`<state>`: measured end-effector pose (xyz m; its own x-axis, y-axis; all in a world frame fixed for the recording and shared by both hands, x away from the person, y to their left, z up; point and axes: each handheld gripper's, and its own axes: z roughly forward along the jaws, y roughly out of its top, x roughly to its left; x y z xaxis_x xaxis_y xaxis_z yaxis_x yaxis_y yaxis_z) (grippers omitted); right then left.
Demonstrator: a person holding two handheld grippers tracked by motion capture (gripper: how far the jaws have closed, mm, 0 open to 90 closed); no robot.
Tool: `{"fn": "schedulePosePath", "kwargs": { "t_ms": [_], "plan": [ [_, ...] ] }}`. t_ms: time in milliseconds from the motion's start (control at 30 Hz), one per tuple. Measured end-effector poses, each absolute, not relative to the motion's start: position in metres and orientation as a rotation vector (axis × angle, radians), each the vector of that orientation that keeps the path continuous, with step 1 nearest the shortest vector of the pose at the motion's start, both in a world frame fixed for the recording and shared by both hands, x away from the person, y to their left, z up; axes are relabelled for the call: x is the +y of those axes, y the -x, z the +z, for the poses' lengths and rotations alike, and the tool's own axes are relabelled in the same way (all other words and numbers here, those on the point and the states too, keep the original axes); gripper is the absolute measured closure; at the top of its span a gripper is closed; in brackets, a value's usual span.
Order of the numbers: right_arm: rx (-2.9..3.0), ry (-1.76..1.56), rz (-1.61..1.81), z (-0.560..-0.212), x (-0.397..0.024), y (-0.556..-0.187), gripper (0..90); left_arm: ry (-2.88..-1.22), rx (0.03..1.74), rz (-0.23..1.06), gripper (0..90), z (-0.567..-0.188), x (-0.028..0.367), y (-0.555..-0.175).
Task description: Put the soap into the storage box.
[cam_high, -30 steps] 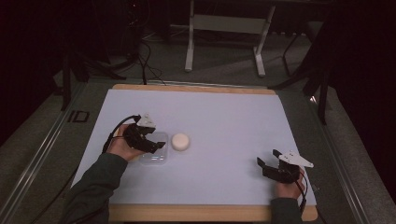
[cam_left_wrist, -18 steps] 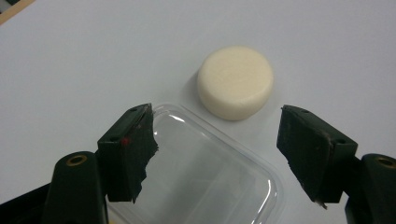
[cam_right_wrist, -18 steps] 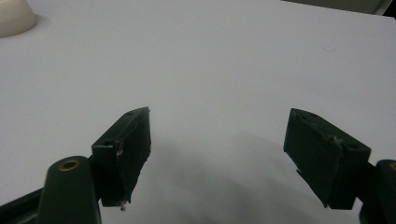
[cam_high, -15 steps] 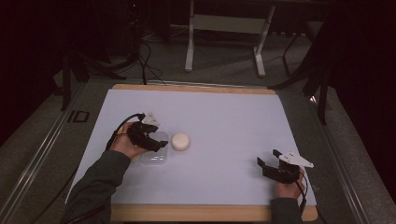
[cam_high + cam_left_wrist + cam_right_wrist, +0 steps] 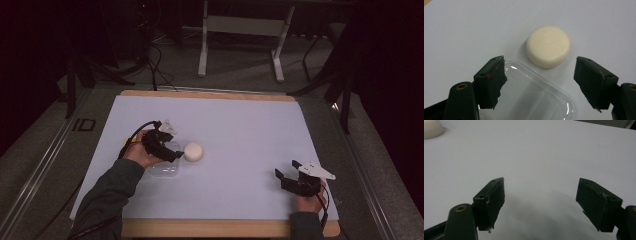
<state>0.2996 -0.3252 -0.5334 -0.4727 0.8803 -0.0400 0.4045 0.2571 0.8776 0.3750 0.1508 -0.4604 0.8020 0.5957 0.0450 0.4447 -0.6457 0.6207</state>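
Landmark = the cream puck (image 5: 193, 151), a round flat-topped disc lying on the white sheet (image 5: 240, 130) left of the sheet's centre.

Left of the puck: left hand (image 5: 137, 152) holds the left gripper (image 5: 172, 152), which points at the puck. In the left gripper view the jaws are spread wide with nothing between them, tips above a clear plastic container (image 5: 531, 97) (shallow, rounded corners). The container lies flat on the sheet just on the person's side of the puck; whether its rim touches the puck, can't tell. High view puts the container (image 5: 164, 167) under and beside the gripper, near-left of the puck.

Right of the puck, well apart and nearer the person: right gripper (image 5: 286, 175) in the right hand (image 5: 310, 202), near the sheet's front right corner. Right gripper view: jaws wide apart, holding nothing, bare sheet below them, puck (image 5: 432, 128) far off at the top left corner.

Sheet sits on a wood-edged table (image 5: 210, 94) (dark floor beyond).
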Motion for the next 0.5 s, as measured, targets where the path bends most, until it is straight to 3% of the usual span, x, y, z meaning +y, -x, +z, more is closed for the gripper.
{"fn": "schedulePosePath", "kwargs": {
  "t_ms": [500],
  "plan": [
    [1.997,-1.156,1.154,-0.533,-0.325,-0.299,22.0,-2.434,0.745,0.324,24.6,-0.469,0.137,-0.381]
  ]
}}
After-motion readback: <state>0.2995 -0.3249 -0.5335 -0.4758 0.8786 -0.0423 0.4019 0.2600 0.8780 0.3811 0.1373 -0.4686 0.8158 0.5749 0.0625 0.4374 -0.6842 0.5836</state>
